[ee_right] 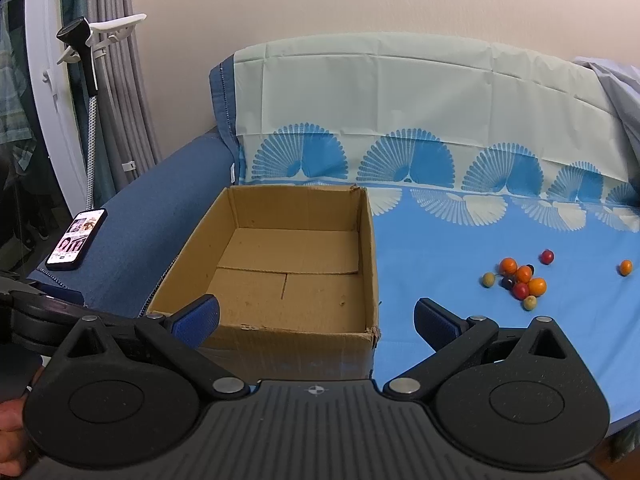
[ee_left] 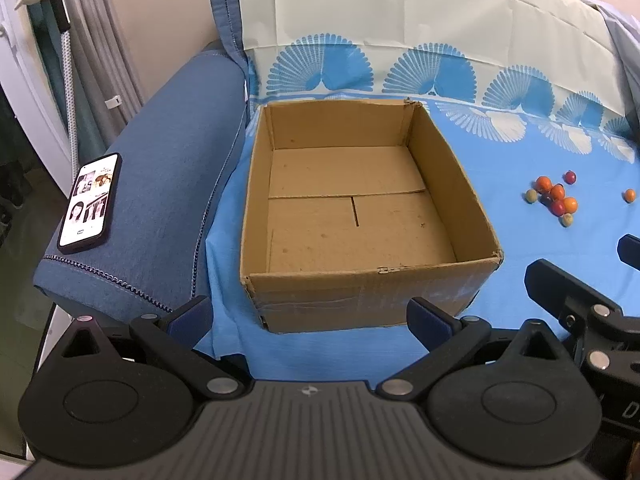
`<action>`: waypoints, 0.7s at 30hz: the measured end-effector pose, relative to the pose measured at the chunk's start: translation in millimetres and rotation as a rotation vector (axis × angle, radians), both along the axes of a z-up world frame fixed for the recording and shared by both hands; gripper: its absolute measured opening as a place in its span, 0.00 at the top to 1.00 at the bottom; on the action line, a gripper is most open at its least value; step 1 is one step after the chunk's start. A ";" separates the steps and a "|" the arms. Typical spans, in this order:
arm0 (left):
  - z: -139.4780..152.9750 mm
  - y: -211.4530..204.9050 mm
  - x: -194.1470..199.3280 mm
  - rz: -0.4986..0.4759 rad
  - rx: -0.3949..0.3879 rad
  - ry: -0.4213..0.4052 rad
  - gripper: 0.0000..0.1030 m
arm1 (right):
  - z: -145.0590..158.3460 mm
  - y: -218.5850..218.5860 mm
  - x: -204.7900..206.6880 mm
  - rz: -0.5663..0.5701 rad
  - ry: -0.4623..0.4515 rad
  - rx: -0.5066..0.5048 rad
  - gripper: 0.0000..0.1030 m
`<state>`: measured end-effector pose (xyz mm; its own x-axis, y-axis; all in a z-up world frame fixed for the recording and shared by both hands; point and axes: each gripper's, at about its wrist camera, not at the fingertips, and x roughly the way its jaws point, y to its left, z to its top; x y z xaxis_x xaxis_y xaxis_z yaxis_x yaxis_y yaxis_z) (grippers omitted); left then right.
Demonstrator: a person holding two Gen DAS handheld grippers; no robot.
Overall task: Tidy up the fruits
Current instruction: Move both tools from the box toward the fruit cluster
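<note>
An open, empty cardboard box (ee_left: 452, 160) (ee_right: 370, 248) sits on a blue patterned cloth. A cluster of small orange, red and pale green fruits (ee_left: 554, 198) (ee_right: 520, 278) lies on the cloth to the box's right, with one orange fruit (ee_left: 629, 195) (ee_right: 625, 267) apart further right. My left gripper (ee_left: 310, 318) is open and empty, in front of the box's near wall. My right gripper (ee_right: 316, 318) is open and empty, near the box's front right corner. The right gripper's body shows at the right edge of the left wrist view (ee_left: 580, 300).
The cloth (ee_left: 540, 264) (ee_right: 460, 248) covers a blue sofa seat and backrest. A phone (ee_left: 90, 200) (ee_right: 76, 245) with a lit screen lies on the sofa's left armrest (ee_left: 168, 184). Curtains and a white stand are at the far left.
</note>
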<state>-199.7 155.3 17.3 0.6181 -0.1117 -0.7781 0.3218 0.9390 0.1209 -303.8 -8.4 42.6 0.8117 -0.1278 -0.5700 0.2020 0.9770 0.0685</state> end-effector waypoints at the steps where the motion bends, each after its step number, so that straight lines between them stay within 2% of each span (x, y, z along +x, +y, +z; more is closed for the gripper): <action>1: -0.7 -0.5 0.2 0.000 0.001 0.002 0.00 | -0.4 -0.9 0.9 -0.001 0.002 0.003 0.00; 7: -5.4 -2.1 6.2 0.006 0.006 0.024 0.00 | -5.9 -2.0 5.9 -0.002 0.020 0.004 0.00; 10: -7.8 -5.3 10.2 0.006 0.013 0.034 0.00 | -8.4 -1.7 8.7 -0.011 0.040 -0.030 0.00; 21: -15.7 -36.8 27.6 -0.024 0.036 0.073 0.00 | -21.7 -30.4 19.8 -0.057 0.030 0.008 0.00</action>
